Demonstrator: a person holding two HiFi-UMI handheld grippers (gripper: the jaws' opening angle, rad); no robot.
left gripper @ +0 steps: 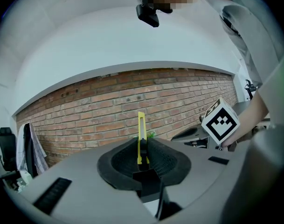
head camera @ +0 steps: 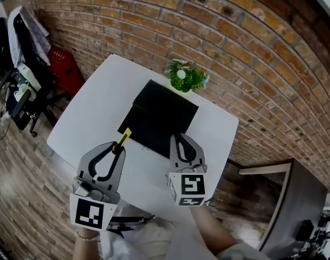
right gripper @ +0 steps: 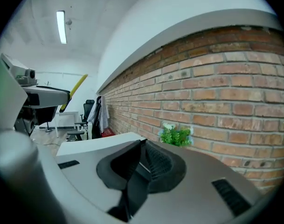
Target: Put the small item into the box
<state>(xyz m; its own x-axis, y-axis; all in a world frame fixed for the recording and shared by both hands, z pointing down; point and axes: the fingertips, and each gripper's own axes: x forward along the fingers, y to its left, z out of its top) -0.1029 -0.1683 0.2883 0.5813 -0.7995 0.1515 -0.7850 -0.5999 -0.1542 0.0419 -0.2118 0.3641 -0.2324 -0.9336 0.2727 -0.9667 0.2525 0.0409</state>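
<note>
A yellow utility knife (head camera: 124, 136) sticks out of my left gripper (head camera: 120, 145), which is shut on it just in front of the black box (head camera: 154, 99). In the left gripper view the knife (left gripper: 141, 134) stands upright between the pads of this gripper (left gripper: 142, 164). My right gripper (head camera: 178, 140) is at the box's near edge. In the right gripper view a thin black panel (right gripper: 132, 183), seemingly the box's lid, runs between the pads of that gripper (right gripper: 141, 164), which are closed on it. The box's inside is hidden.
The box sits on a white table (head camera: 94, 118) against a brick wall. A small potted plant (head camera: 186, 77) stands behind the box. Left of the table are a red object (head camera: 67, 69) and an office chair draped with clothes (head camera: 24, 47).
</note>
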